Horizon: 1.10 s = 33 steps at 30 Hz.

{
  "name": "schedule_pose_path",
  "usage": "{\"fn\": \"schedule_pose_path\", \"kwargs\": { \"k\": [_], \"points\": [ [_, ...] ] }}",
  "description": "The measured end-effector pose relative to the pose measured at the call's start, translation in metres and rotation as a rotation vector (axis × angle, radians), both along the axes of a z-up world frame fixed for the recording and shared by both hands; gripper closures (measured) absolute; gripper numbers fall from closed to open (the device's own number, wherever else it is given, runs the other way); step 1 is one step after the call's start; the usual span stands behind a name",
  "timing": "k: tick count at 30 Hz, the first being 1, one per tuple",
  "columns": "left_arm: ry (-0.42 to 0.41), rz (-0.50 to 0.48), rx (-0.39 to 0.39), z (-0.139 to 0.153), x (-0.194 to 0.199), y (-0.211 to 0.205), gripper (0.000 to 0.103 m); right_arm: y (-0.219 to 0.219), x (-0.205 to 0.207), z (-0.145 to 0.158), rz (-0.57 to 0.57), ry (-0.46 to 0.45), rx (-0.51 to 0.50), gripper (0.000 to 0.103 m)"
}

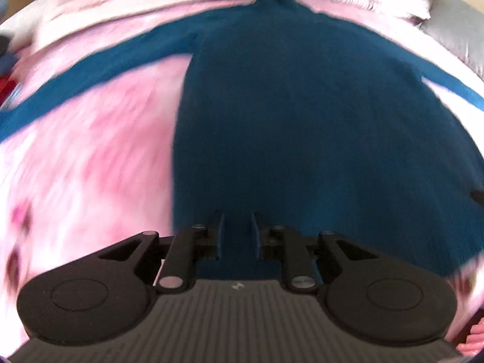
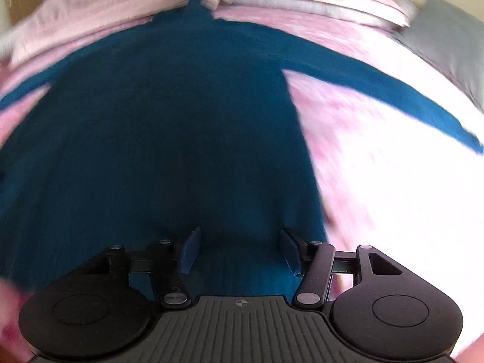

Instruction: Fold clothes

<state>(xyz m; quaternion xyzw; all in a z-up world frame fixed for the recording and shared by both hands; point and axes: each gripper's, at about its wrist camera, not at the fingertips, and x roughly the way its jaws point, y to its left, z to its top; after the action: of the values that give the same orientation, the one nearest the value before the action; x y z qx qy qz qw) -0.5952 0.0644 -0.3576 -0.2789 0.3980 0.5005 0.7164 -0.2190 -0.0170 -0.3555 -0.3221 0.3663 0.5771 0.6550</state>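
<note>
- Sweater (image 1: 302, 115), deep teal, spread flat on pink bedding (image 1: 90, 166), neck end farthest from both cameras, both sleeves stretched out to the sides.
- Pink bedding blurred all around, paler pink folded cover (image 2: 106, 9) bunched just past the collar.
- Grey pillow (image 2: 447, 36) off at the far right edge, beside the pink cover.
- Right gripper (image 2: 239, 249) low over the hem near the sweater's right side edge, jaws spread wide, nothing pinched.
- Left gripper (image 1: 237, 234) over the hem near the left side edge, pads parted by a narrow gap, teal showing between, no cloth visibly clamped.
</note>
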Motion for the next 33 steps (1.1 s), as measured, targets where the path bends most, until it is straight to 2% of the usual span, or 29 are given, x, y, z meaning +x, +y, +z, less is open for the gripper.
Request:
{"fn": "schedule_pose_path", "kwargs": {
  "k": [3, 6, 9, 10, 13, 18, 22, 30, 33],
  "points": [
    [0.028, 0.077, -0.081, 0.008, -0.006, -0.032, 0.086, -0.035, -0.006, 0.003, 0.067, -0.040, -0.032, 0.046],
    [0.088, 0.115, -0.146, 0.017, 0.001, -0.051, 0.086, -0.049, 0.002, 0.007, 0.043, 0.026, -0.099, 0.046],
    [0.117, 0.177, -0.266, 0.033, 0.008, -0.060, 0.086, -0.046, 0.004, 0.012, 0.047, 0.029, -0.285, 0.046],
    [0.112, 0.192, -0.270, 0.048, 0.012, -0.061, 0.086, -0.046, 0.004, 0.015, 0.041, 0.023, -0.346, 0.046],
    [0.097, 0.217, -0.244, 0.096, 0.023, -0.062, 0.086, -0.054, 0.014, 0.053, -0.010, 0.104, -0.299, 0.046],
    [0.071, 0.223, -0.130, 0.181, 0.045, -0.060, 0.072, -0.044, 0.021, 0.122, -0.074, 0.222, -0.208, 0.046],
    [0.065, 0.212, -0.025, 0.231, 0.065, -0.053, 0.067, -0.035, 0.008, 0.170, -0.045, 0.230, -0.092, 0.046],
    [0.080, 0.204, 0.105, 0.285, 0.078, -0.072, 0.060, -0.049, -0.007, 0.236, 0.001, 0.191, 0.034, 0.046],
    [0.078, 0.193, 0.135, 0.295, 0.080, -0.080, 0.059, -0.063, -0.010, 0.248, 0.002, 0.165, 0.073, 0.046]
  ]
}}
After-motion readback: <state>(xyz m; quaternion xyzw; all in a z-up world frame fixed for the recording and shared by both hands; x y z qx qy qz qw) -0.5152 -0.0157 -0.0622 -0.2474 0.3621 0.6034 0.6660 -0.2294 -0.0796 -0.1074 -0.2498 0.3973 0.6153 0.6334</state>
